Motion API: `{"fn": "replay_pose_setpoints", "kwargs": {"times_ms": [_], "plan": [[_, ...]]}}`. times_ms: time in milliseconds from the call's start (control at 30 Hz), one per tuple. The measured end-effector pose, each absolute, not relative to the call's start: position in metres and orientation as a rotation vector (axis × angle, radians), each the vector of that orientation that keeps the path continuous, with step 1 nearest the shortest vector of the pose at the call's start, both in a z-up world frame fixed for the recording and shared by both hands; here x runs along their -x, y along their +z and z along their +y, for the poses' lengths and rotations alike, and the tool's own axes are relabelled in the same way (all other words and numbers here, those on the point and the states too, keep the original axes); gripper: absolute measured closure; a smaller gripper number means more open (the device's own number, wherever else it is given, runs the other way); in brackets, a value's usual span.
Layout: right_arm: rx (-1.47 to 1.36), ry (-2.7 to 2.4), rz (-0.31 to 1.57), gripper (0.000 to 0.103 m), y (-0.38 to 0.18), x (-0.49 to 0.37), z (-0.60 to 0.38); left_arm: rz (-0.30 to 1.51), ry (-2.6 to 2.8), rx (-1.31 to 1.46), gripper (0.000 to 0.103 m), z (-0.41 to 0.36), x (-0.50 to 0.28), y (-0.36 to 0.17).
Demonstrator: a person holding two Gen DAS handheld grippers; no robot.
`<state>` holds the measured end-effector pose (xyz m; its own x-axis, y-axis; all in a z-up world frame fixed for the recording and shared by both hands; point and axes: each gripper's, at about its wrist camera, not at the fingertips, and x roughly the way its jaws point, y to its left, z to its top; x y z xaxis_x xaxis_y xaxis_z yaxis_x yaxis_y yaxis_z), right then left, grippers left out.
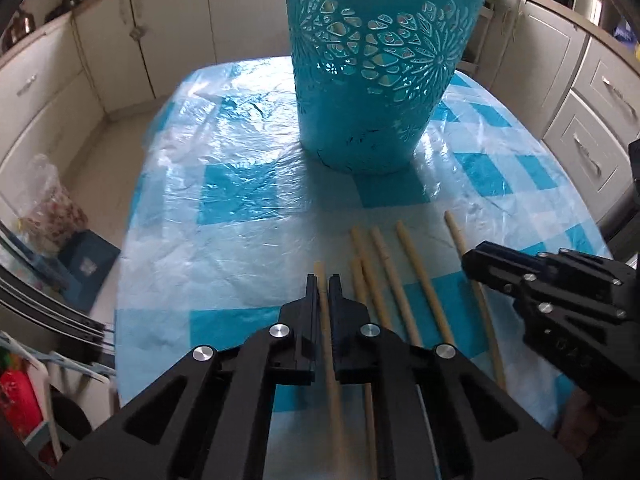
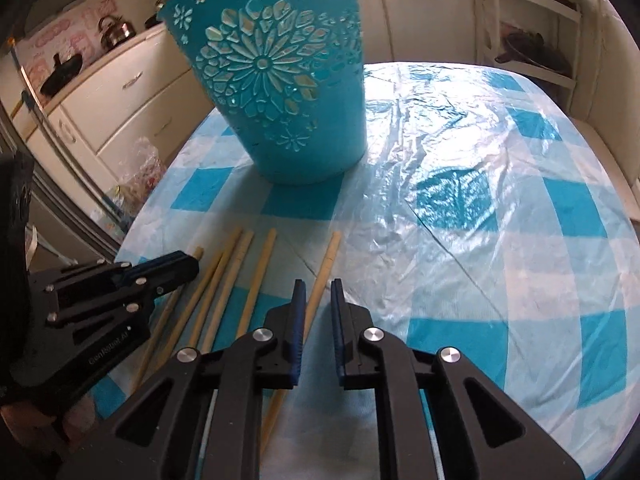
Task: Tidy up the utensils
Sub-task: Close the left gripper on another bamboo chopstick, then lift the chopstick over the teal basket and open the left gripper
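Nearest in the left wrist view, the left gripper [image 1: 323, 280] has its jaws pinched on the leftmost chopstick [image 1: 329, 344], whose pale shaft runs between the pads and pokes out past their tips. In the right wrist view, the right gripper [image 2: 318, 286] has its jaws drawn narrow about the rightmost chopstick [image 2: 326, 264]; the stick lies against the left pad, and I cannot tell whether the right pad presses it. Between those two sticks, four more chopsticks [image 1: 384, 276] lie side by side on the checked blue-and-white tabletop [image 1: 240, 184] under a clear plastic sheet. Further back stands a turquoise basket [image 1: 376, 80] with a cut-out flower pattern, upright, well apart from the sticks. Cream cabinets [image 1: 120, 52] line the walls behind.
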<state>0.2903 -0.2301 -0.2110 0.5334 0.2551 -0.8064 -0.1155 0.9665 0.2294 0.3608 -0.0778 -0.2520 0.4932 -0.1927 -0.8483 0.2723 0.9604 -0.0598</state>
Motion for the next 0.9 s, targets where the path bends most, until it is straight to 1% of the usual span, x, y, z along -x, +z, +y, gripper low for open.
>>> {"fn": "replay_pose_setpoints", "kwargs": {"times_ms": [100,167,300,400,500,633,800,900], "plan": [[-0.093,0.257,1.016,0.091,-0.209,-0.291,-0.228,1.055,-0.296,-0.076,0.097,-0.076,-0.365,-0.251],[-0.106,0.268,1.029,0.091,-0.209,-0.292,-0.232,1.071,-0.303,-0.102,0.097,-0.078,-0.366,-0.251],[-0.125,0.257,1.029,0.091,-0.210,-0.301,-0.231,1.059,-0.284,-0.174,0.098,-0.090,-0.364,-0.250],[-0.124,0.255,1.022,0.091,-0.210,-0.303,-0.230,1.040,-0.315,-0.124,0.098,-0.084,-0.357,-0.238],[-0.147,0.267,1.017,0.091,-0.211,-0.301,-0.233,0.932,-0.421,-0.017,0.098,-0.074,-0.344,-0.198],[-0.207,0.279,1.019,0.091,-0.213,-0.299,-0.240,0.735,-0.553,0.112,0.098,-0.067,-0.336,-0.125],[-0.223,0.277,1.016,0.091,-0.213,-0.299,-0.244,0.546,-0.548,0.240,0.098,-0.067,-0.370,-0.060],[-0.224,0.277,1.007,0.091,-0.213,-0.298,-0.245,0.451,-0.484,0.291,0.098,-0.069,-0.398,-0.033]]}}
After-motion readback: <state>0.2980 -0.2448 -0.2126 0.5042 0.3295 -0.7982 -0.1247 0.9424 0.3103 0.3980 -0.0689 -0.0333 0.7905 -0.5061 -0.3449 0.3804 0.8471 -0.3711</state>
